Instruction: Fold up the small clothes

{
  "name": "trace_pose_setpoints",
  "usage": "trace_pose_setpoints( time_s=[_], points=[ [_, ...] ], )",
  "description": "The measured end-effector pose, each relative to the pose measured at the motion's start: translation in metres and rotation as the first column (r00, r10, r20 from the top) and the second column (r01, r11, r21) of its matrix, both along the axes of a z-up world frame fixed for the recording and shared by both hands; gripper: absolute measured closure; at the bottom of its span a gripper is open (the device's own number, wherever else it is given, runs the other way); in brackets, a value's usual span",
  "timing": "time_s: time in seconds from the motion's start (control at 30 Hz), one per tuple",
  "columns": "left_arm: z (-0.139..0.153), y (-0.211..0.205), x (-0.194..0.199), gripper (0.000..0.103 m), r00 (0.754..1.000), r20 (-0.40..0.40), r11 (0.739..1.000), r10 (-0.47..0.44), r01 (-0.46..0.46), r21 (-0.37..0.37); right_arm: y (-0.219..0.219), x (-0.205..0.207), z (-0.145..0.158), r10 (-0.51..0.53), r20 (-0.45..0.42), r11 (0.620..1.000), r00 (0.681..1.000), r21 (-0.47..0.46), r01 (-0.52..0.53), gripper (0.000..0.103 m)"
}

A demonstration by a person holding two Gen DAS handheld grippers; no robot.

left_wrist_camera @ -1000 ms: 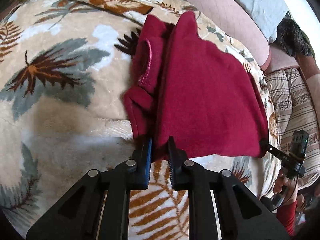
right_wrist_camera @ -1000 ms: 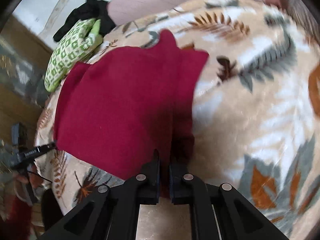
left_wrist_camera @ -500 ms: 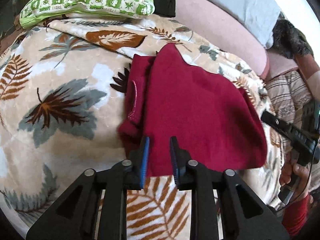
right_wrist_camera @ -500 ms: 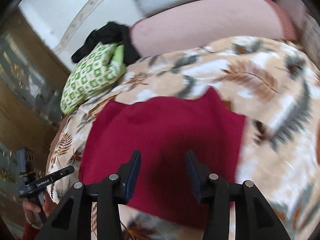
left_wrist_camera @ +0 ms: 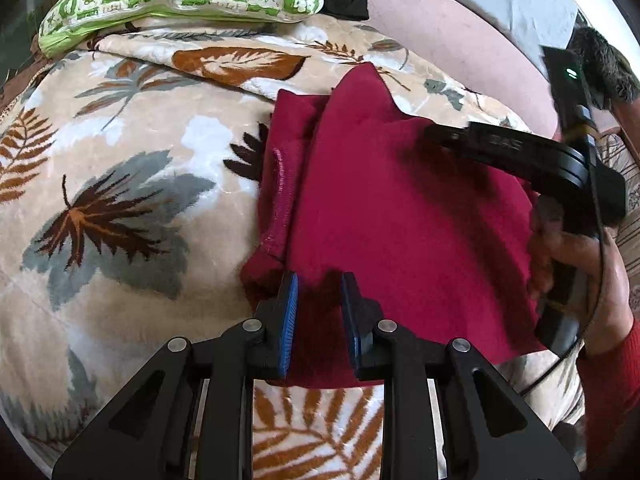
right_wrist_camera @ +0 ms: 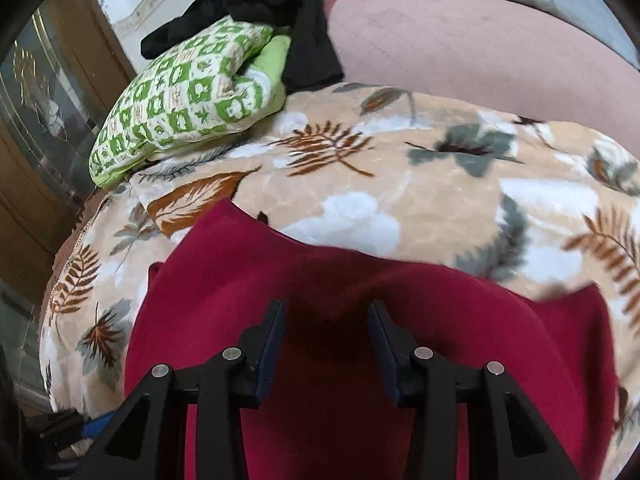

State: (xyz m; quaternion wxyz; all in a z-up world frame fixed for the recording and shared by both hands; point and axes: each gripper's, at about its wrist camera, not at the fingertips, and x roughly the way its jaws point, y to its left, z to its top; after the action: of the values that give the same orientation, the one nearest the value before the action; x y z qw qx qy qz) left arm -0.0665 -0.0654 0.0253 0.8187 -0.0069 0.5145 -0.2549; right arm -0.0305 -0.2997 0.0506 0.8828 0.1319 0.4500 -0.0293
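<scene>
Both the left gripper and right gripper have just released the red garment, now lying folded at frame centre on the bed blanket, so 1 fold appears complete.

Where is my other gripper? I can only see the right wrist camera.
Observer: The left gripper is at the near edge of the red garment. Its jaws have just been opening; cloth lies between them, unpinched.
Operator: Is the garment folded on that side?
Observer: Yes. A sleeve with a pink-stitched seam peeks out from under the top layer at its left edge.
Operator: What's past the leafy blanket?
Observer: Striped bedding on the far right.
</scene>
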Motion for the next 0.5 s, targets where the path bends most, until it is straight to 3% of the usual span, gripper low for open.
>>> trace_pose_setpoints(
  time_s=[0.1, 0.2, 0.37, 0.5],
  points=[
    [-0.006, 0.004, 0.003, 0.075, 1.0, -0.018, 1.0, 0.013, -0.013, -0.005, 0.0, 0.02, -0.019, -0.006, -0.076, 1.0, 0.997, -0.012, 0.006, 0.062],
    [-0.008, 0.008, 0.005, 0.075, 0.999, -0.033, 0.999, 0.02, -0.021, -0.034, -0.002, 0.028, -0.028, -0.02, -0.068, 1.0, 0.997, -0.01, 0.019, 0.062],
    [-0.006, 0.007, 0.001, 0.075, 1.0, -0.025, 1.0, 0.016, -0.017, -0.021, -0.006, 0.027, -0.016, -0.036, -0.071, 0.999, 0.997, 0.03, 0.038, 0.062],
    [-0.006, 0.007, 0.001, 0.074, 0.999, -0.031, 0.999, 0.022, -0.023, -0.028, 0.01, 0.01, 0.005, 0.02, -0.021, 0.998, 1.0, 0.054, -0.019, 0.062]
  ],
)
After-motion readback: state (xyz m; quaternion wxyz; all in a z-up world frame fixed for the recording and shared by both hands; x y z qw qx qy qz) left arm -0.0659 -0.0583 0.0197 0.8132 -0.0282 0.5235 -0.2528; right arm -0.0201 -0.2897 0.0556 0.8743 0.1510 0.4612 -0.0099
